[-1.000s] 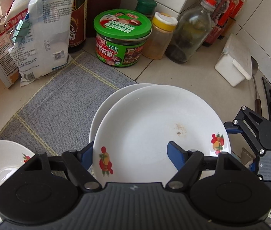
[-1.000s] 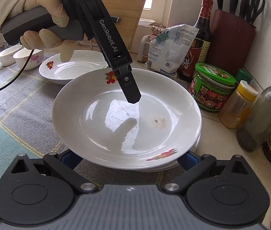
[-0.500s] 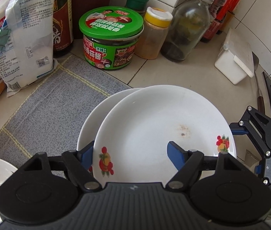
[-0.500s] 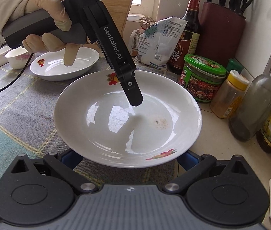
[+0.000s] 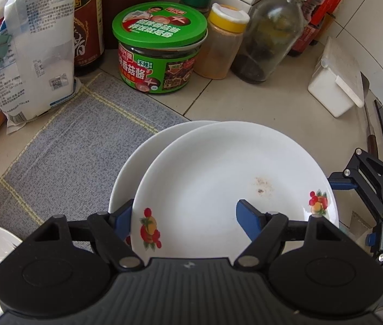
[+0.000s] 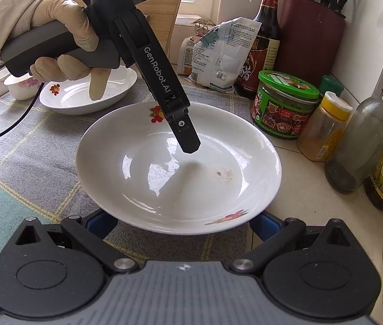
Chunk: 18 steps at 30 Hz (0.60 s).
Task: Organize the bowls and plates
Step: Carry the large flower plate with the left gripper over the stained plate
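1. Top plate (image 5: 218, 184): glossy white, round and shallow, with fruit decals at the rim and a brown speck patch inside. It sits offset over a second white plate (image 5: 134, 168) on a grey woven mat (image 5: 64, 146).
2. Left gripper (image 5: 183, 218): jaws half apart, straddling the plate's near rim, one blue pad outside and one over the inside surface. Whether they press on it cannot be told.
3. Right gripper (image 6: 183, 223): jaws spread wide, both blue tips tucked under the plate's near edge; contact is hidden.
4. A gloved hand (image 6: 61, 40) grips the matte grey handle.
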### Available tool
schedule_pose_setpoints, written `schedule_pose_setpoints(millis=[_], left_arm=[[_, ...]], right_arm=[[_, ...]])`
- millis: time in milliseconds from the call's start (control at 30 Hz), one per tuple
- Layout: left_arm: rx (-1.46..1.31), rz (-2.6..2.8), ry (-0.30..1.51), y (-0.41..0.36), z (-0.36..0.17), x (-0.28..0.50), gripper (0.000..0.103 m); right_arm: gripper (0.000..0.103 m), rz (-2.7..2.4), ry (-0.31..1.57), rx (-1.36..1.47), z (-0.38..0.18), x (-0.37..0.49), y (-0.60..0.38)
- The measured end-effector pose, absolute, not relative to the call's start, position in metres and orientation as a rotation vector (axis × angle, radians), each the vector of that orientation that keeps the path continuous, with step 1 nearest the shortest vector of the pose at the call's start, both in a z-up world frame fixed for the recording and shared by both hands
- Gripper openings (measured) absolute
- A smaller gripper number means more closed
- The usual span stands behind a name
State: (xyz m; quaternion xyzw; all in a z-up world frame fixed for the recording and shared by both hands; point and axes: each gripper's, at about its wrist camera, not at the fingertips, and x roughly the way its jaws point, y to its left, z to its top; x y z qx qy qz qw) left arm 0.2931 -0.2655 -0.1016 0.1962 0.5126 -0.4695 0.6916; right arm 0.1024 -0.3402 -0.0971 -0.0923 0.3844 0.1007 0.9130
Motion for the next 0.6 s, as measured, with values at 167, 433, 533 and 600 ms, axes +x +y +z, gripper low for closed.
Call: schedule_pose_setpoints(millis=[167, 433, 533, 600], left_arm=[[0.462, -1.052, 1.141, -0.2665, -0.101, 0.2913, 0.077], [0.492, -1.044, 1.149, -0.2689, -0.0988, 0.291, 0.078], [0.502, -1.046, 1.149, -0.268, -0.0982, 0.2907, 0.078], [0.502, -1.049, 1.147, -0.2663, -0.098, 0.2906, 0.078]], right_arm=[[0.103, 0.196, 0.791, -0.194, -0.096, 0.1003, -0.3392], [0.103, 0.19, 0.786, -0.198, -0.0938, 0.0975, -0.3388], [0.103, 0.189, 0.782, -0.197, -0.0932, 0.0962, -0.3385], [0.103, 0.186, 0.777, -0.196, -0.093, 0.0953, -0.3381]])
